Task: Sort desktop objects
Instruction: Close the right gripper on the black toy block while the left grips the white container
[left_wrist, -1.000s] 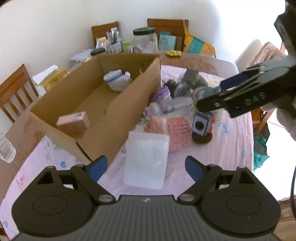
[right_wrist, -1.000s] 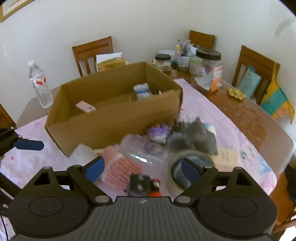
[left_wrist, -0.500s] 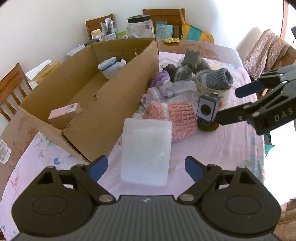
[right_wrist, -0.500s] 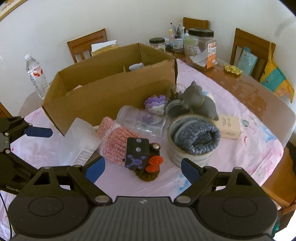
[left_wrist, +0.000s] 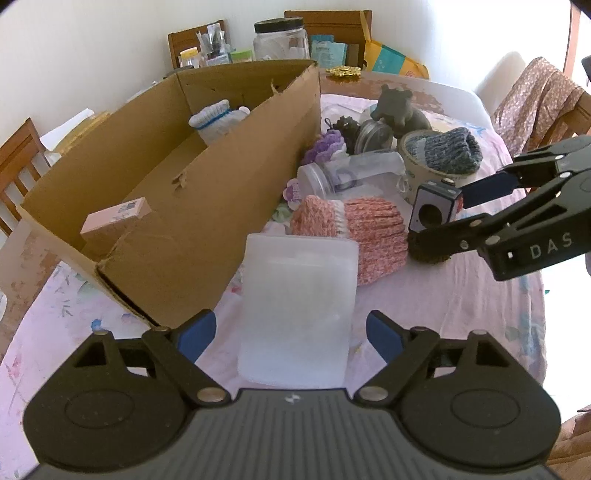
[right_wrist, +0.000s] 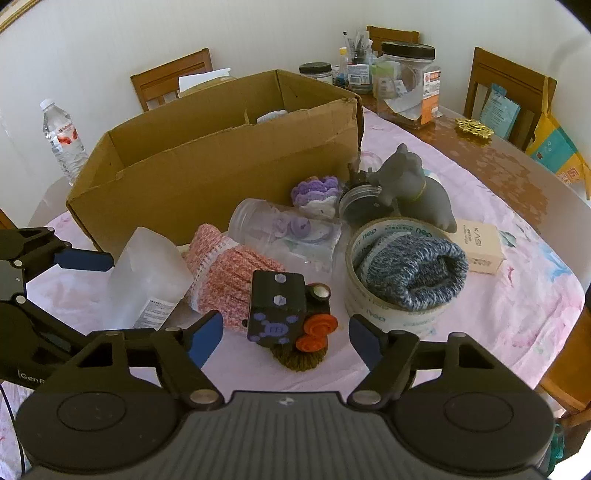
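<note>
A translucent plastic box (left_wrist: 299, 306) lies on the pink cloth beside the open cardboard box (left_wrist: 207, 206). My left gripper (left_wrist: 290, 332) straddles its near end, jaws closing slightly, pads clear of its sides. A black cube toy (right_wrist: 275, 310) with orange knobs rests on a brown crochet piece. My right gripper (right_wrist: 284, 332) has come down around it, jaws closing, the cube between the pads with small gaps on both sides. The left wrist view shows the same right gripper (left_wrist: 436, 218) flanking the cube. Inside the cardboard box are a white rolled sock (left_wrist: 218, 118) and a small pink carton (left_wrist: 118, 214).
A pink knitted hat (right_wrist: 229, 273), a clear jar (right_wrist: 280, 232) on its side, a purple crochet piece (right_wrist: 317, 192), a grey animal toy (right_wrist: 413, 184), a tape roll (right_wrist: 369, 299) stuffed with blue knitwear and a small carton (right_wrist: 480, 243) crowd the cloth. A water bottle (right_wrist: 62, 136) stands far left.
Both grippers have sunk toward the table. The right gripper's pads have drawn in around the black cube toy. The left gripper now sits lower over the translucent box.
</note>
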